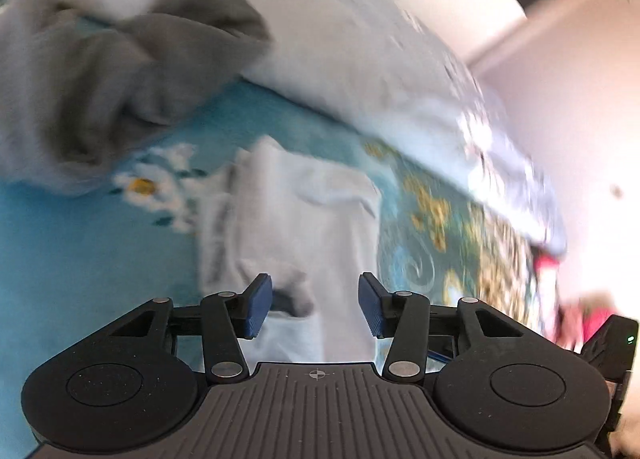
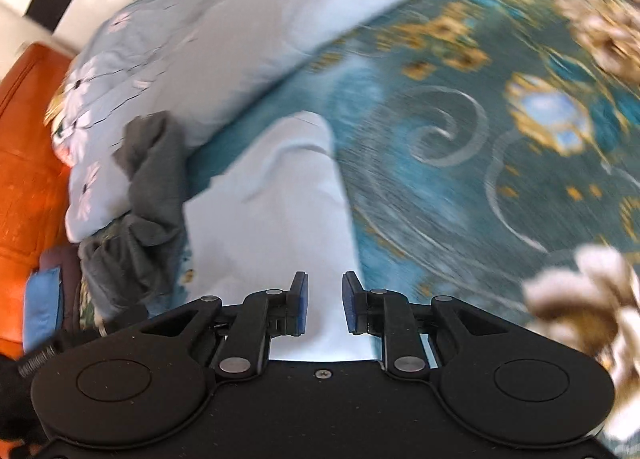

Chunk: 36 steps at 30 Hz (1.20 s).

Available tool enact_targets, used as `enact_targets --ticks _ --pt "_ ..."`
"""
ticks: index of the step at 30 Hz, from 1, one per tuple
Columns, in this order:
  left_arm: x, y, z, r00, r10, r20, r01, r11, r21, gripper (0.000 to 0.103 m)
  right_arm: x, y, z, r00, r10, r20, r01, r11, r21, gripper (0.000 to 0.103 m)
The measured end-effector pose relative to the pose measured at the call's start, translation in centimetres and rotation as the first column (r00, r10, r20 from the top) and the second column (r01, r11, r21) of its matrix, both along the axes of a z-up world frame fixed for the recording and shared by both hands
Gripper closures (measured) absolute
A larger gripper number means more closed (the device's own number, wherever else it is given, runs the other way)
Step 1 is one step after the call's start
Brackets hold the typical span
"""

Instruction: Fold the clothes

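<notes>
A white garment (image 1: 304, 219) lies folded on the teal patterned bedspread (image 1: 80, 259), just beyond my left gripper (image 1: 316, 305). That gripper's blue pads stand apart with nothing pinched between them. The same white garment (image 2: 272, 211) fills the middle of the right wrist view, under my right gripper (image 2: 324, 303). Its pads show a narrow gap over the cloth and do not press on it. A crumpled grey garment (image 1: 100, 91) lies at the upper left in the left wrist view. The grey garment (image 2: 148, 187) also sits left of the white one.
A pale blue duvet (image 1: 360, 71) is bunched along the far side of the bed, and the duvet (image 2: 192, 39) shows again in the right wrist view. An orange headboard (image 2: 28, 147) stands at the left. White walls (image 1: 560, 119) lie beyond. Both views are motion-blurred.
</notes>
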<state>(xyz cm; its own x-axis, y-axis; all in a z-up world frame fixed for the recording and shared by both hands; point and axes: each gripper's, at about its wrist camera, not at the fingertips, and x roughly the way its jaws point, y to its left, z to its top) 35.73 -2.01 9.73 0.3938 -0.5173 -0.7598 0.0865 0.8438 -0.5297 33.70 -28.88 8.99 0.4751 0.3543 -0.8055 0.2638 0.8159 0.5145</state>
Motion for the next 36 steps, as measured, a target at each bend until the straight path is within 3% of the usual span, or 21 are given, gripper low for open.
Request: enact_targets --ticks 4,10,11,15,18,22,27,30,34,35,36 --pt "1.1 -2.5 -2.1 0.995 -0.083 -0.063 0.084 0.996 0.012 0.058 -1.4 -0.1 -1.3 1.000 -0.026 -0.011 0.027 0.999 0.045 0.081" --pt "0.2 -2.3 -3.2 0.993 -0.018 -0.115 0.024 0.998 0.054 0.059 -2.0 -0.4 -1.8 0.999 -0.049 -0.004 0.050 0.995 0.083 0.080" --pt "-0.1 -1.8 -3.4 0.993 -0.005 -0.120 0.010 0.999 0.043 0.062 -2.0 -0.4 -1.9 0.999 -0.052 -0.006 0.052 0.995 0.086 0.080" --pt "-1.2 -0.6 -4.1 0.992 0.002 -0.122 -0.001 1.000 0.009 0.097 -2.2 -0.9 -2.3 0.998 -0.056 -0.016 0.057 0.994 0.089 0.080" --pt "-1.1 0.7 -4.2 0.990 0.053 -0.128 -0.060 0.997 -0.052 0.101 -2.5 -1.2 -2.6 0.998 -0.060 -0.026 0.062 0.993 0.098 0.080" --pt "-2.1 2.7 -3.4 0.989 0.116 -0.094 -0.122 0.991 -0.061 0.101 -3.0 -1.4 -2.9 0.998 -0.056 -0.042 0.060 0.994 0.094 0.080" --pt "-3.4 5.0 -5.3 0.972 0.178 -0.154 -0.173 0.984 0.046 0.102 -3.2 -1.4 -3.4 0.998 -0.042 -0.056 0.048 0.993 0.107 0.080" --pt "-3.8 6.2 -6.8 0.957 0.216 -0.193 -0.217 0.976 0.016 0.102 -3.1 -0.8 -3.8 0.998 -0.023 -0.061 0.030 0.992 0.120 0.075" --pt "-4.2 7.5 -6.7 0.946 0.253 -0.201 -0.265 0.964 -0.035 0.101 -3.4 -0.1 -4.7 0.998 -0.015 -0.063 0.024 0.990 0.142 0.069" --pt "-4.3 7.7 -6.4 0.945 0.258 -0.199 -0.272 0.961 -0.045 0.098 -3.5 0.1 -5.1 0.998 -0.021 -0.065 0.030 0.988 0.149 0.066" --pt "-4.4 7.9 -6.1 0.944 0.261 -0.200 -0.276 0.960 -0.053 0.088 -3.9 0.2 -5.4 0.997 -0.032 -0.070 0.042 0.986 0.159 0.060"
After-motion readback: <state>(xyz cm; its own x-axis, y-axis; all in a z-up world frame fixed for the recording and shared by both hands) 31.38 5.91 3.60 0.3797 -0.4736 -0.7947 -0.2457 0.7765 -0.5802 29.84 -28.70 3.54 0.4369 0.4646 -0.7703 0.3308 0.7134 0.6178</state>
